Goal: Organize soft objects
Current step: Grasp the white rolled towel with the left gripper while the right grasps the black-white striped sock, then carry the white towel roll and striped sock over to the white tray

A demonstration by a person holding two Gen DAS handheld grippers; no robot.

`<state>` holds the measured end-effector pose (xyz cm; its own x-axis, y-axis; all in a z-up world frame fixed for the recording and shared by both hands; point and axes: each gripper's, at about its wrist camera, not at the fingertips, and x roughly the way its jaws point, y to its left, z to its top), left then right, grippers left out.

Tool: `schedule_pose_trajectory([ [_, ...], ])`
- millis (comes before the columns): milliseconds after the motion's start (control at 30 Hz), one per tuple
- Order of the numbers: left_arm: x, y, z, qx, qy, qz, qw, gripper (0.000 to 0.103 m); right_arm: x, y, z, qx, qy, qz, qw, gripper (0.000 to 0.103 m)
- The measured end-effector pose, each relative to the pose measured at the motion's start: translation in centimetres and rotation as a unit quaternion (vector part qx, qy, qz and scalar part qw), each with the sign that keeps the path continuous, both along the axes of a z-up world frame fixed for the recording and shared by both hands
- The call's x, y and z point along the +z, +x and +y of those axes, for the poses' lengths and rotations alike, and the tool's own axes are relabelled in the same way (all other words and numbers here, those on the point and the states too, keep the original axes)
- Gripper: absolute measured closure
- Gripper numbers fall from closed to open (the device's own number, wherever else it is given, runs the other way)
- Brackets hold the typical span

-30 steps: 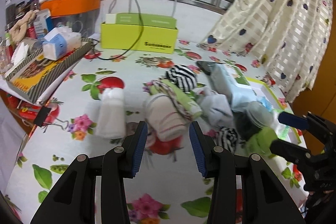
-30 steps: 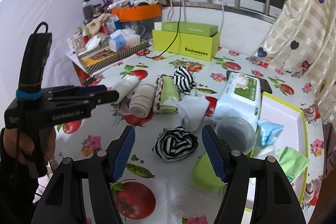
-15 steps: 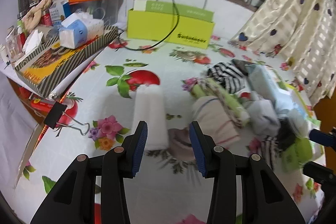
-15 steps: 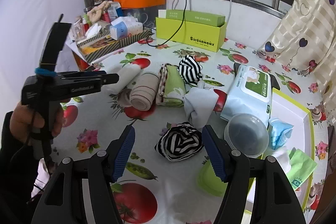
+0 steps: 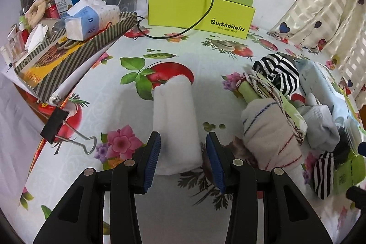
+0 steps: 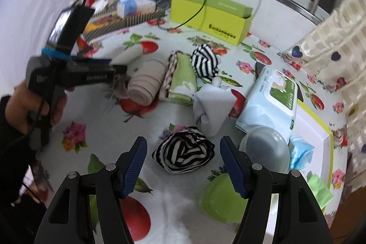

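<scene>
- Two grippers hang over the soft things on the fruit-print tablecloth (image 5: 137,111), each with jaws parted and nothing gripped.
- Left gripper (image 5: 183,153): its blue pads (image 5: 152,160) flank the near end of the white roll (image 5: 175,125), apparently clear of the cloth on both sides. I judge it is lined up along the roll so that a squeeze would catch the whole width.
- Right gripper (image 6: 183,164): jaws wide, the near striped bundle (image 6: 184,156) lies between and just beyond its pads (image 6: 133,167), untouched; that looks like its next pick.
- Right of the white roll lies a beige striped roll (image 5: 268,136), near but apart; a green cloth (image 5: 272,97) touches it, and a second striped bundle (image 5: 278,71) sits farther back.
- Grey cloth (image 6: 211,108) lies crumpled between the green cloth and the wipes pack (image 6: 273,97).
- Obstacles by the right gripper: a clear lid (image 6: 264,151) and a green dish (image 6: 220,199) just right of the near bundle, close enough to be nudged.
- Far side: a lime box (image 5: 201,12) with a black cable (image 5: 207,1) draped over it; a binder clip (image 5: 66,134) lies left, well clear.
</scene>
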<state>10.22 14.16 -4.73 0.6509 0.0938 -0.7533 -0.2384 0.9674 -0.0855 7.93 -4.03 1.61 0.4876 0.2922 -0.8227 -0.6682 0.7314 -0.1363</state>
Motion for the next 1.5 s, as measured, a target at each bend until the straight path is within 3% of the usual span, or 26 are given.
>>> schedule_pose_trajectory([
  [433,-0.5,0.7,0.4,-0.003,0.002,0.01,0.9999,0.06,-3.7,2.1,2.7,0.044,-0.107,0.045,0.992,0.038],
  [533,-0.5,0.9,0.3,-0.006,0.006,0.012,0.9999,0.06,-4.6,2.4,2.9,0.045,-0.121,0.054,0.99,0.065],
  [600,-0.5,1.0,0.3,-0.006,0.009,0.013,0.9999,0.066,-5.0,2.5,2.9,0.048,-0.119,0.059,0.99,0.086],
  [667,-0.5,0.9,0.4,-0.006,0.009,0.013,0.9999,0.068,-5.0,2.4,2.9,0.05,-0.112,0.059,0.991,0.092],
  [1000,-0.3,-1.7,0.0,-0.011,-0.02,0.001,0.9997,0.083,-2.5,0.8,1.8,0.043,-0.038,0.032,0.998,0.093],
  [1500,2.8,-6.9,-2.4,-0.026,-0.035,-0.046,0.998,0.085,1.2,-2.4,0.2,0.045,0.06,-0.005,0.997,0.093],
])
